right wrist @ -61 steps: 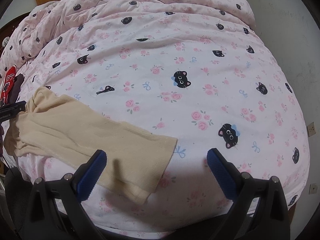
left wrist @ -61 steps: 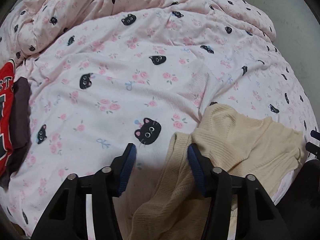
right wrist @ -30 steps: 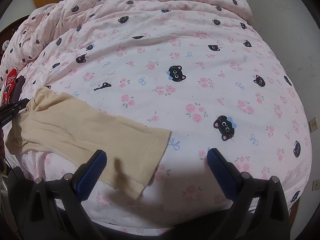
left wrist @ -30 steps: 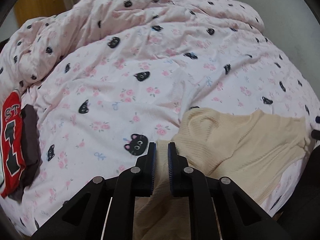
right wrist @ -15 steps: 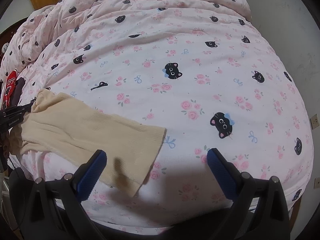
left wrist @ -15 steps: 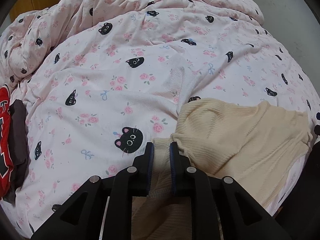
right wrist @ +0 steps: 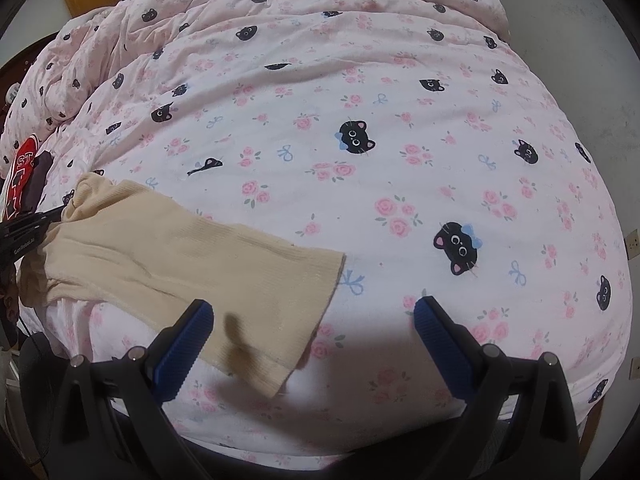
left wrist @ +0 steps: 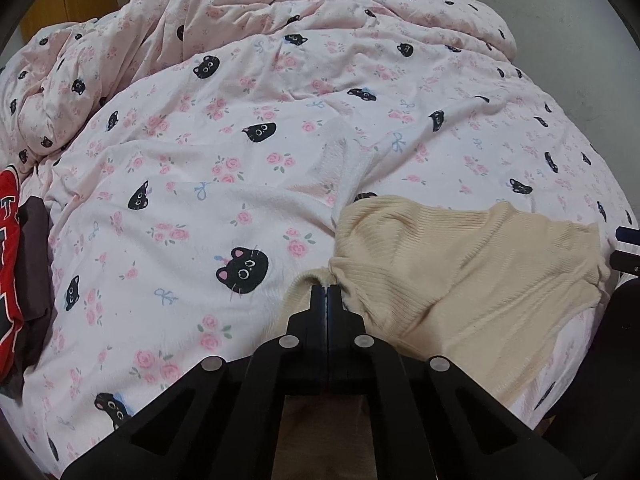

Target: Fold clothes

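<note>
You are at the grasp step: your left tool (left wrist: 327,289) is clamped on a bunched edge of the cream knit garment (left wrist: 460,276), which lies spread near the front edge of the bed (left wrist: 248,184). Your right tool (right wrist: 314,326) hangs wide and empty over the garment's far hem. Next, I judge, pinch that hem, then lift both ends together to carry the fold across

sweater (left wrist: 460,272) cream | duvet (left wrist: 280,120) pink, black cats, roses | jersey (left wrist: 8,248) red
</note>
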Available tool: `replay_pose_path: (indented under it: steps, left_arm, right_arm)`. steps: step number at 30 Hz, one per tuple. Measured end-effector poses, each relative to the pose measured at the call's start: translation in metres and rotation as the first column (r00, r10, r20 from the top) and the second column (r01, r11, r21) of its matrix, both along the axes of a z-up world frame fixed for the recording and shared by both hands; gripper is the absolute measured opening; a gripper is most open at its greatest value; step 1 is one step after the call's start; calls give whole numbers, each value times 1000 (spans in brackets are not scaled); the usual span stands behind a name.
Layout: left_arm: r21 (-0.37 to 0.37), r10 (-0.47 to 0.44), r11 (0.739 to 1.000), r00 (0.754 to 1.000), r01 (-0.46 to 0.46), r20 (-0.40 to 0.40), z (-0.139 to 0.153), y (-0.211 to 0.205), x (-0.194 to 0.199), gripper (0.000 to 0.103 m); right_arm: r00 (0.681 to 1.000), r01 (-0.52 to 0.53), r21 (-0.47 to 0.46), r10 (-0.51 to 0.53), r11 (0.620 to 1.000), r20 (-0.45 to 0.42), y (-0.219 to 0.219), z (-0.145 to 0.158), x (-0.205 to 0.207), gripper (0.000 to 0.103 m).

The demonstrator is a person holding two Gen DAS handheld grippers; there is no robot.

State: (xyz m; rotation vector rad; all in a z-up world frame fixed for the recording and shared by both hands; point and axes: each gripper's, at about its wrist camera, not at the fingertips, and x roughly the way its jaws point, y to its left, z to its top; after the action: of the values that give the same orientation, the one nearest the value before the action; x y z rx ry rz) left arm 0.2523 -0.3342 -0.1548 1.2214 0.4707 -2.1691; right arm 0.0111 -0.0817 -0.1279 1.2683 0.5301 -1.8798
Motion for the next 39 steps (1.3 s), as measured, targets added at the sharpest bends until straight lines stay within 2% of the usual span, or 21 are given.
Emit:
replay_pose_path:
  steps: [4, 7, 9, 13, 17, 20, 23, 26, 31, 36, 37, 39]
  left_arm:
    - [-29, 25, 999, 1000, -25, 5, -1, 1, 3, 0]
    - [-9, 56, 998, 998, -56, -10, 1, -9, 7, 0]
    - [5, 40, 999, 999, -40, 5, 0, -14, 6, 2]
    - [-21, -5, 1000, 998, 7, 56, -6, -17, -1, 8]
    - [-32, -24, 999, 997, 26, 76, -7, -24, -6, 15]
    - [0, -31, 1000, 997, 31, 73, -10, -32, -8, 18]
    - [79, -53, 996, 998, 51, 31, -12, -39, -9, 21]
    - [108, -64, 992, 998, 62, 15, -13, -37, -9, 21]
    - [80, -98, 992, 995, 99, -15, -6, -18, -6, 21]
    - [52, -123, 991, 992, 124, -11, -4, -9, -7, 21]
    - [60, -119, 991, 993, 120, -17, -4, -10, -7, 20]
    - [77, -113, 990, 993, 115, -30, -4, -12, -6, 10]
  right_arm:
    - [1000, -5, -1, 5, 1000, 1, 0, 0, 1, 102]
    - [1000, -8, -2, 8, 1000, 4, 0, 0, 2, 102]
    - [1000, -8, -3, 8, 1000, 4, 1, 1, 2, 102]
    - [1000, 0, -4, 0, 1000, 12, 4, 0, 1, 102]
    - [1000, 7, -11, -7, 1000, 24, 6, -1, -1, 102]
    - [1000, 6, -11, -6, 1000, 27, 6, -1, -1, 102]
    - [1000, 6, -9, -5, 1000, 29, 5, -2, -2, 102]
    - [999, 4, -7, -4, 1000, 32, 4, -3, -1, 102]
    - [999, 6, -8, -5, 1000, 40, 4, -6, -2, 102]
    - [999, 9, -10, -9, 1000, 49, 4, -8, -4, 102]
    - [999, 9, -10, -8, 1000, 51, 4, -8, -5, 102]
    - [999, 9, -11, -9, 1000, 52, 4, -8, -5, 102]
